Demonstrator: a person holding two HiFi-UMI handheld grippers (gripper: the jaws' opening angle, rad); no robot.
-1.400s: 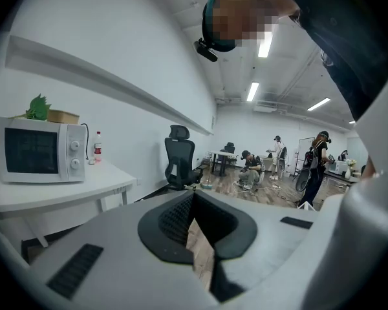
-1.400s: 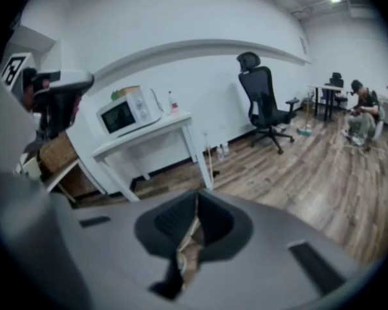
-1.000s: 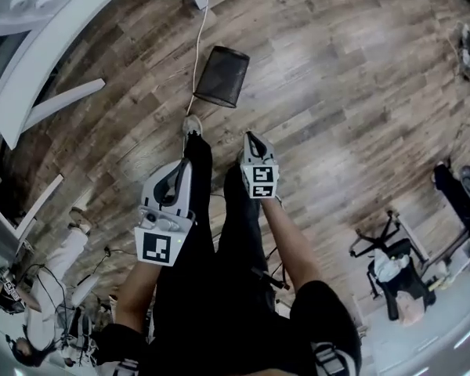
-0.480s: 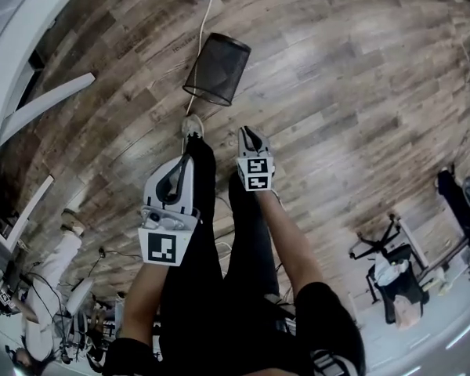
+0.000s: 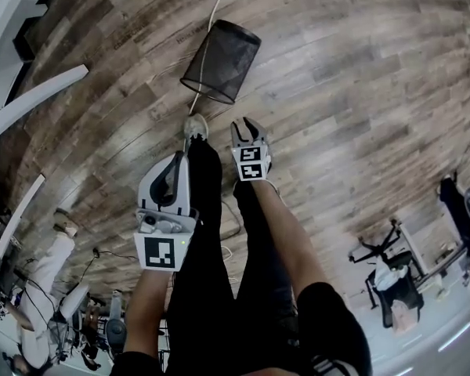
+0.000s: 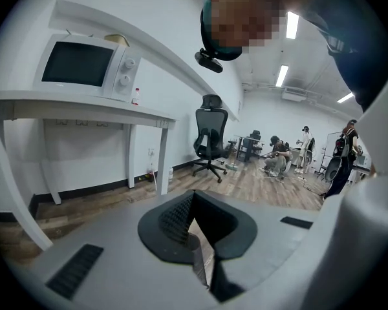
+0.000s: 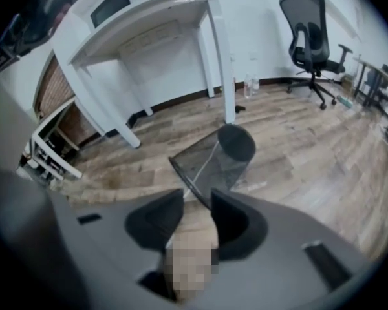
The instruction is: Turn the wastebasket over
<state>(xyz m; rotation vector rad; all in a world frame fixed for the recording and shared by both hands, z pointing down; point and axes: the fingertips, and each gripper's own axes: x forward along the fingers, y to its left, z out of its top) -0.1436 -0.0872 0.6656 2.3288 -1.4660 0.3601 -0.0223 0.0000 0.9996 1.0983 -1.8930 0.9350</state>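
I am looking at the wastebasket (image 5: pixel 221 61) on the wood floor (image 5: pixel 352 100) in the upper middle of the head view. It is just beyond my feet and apart from both grippers. It seems to be lying on its side, with the wide open mouth toward the bottom of the frame and the narrower closed end toward the top. I am judging that mostly from the right gripper view and am not certain of it. A white cable (image 5: pixel 213 2) is showing through the mesh; I cannot tell whether it runs under or over the basket.

I am holding the right gripper (image 5: pixel 247 128) just below the basket in the frame, aiming down at it. Its jaws have just been opening and are standing partly apart, with only floor between them. The left gripper (image 5: pixel 178 163), lower and to the left, has its jaws together at the tips and is carrying nothing.

I am expecting this basket to handle as light and fairly stiff — thin black wire mesh that may dent under a hard squeeze. The mesh should give the pads some bite, so I am not worrying much about slipping. The round, tapered wall looks too wide for my jaws. I am therefore planning to take the rim at the mouth, one jaw inside and one outside, where the edge should be strongest. Being so light, it will probably skid or roll on the smooth floor if I push it.
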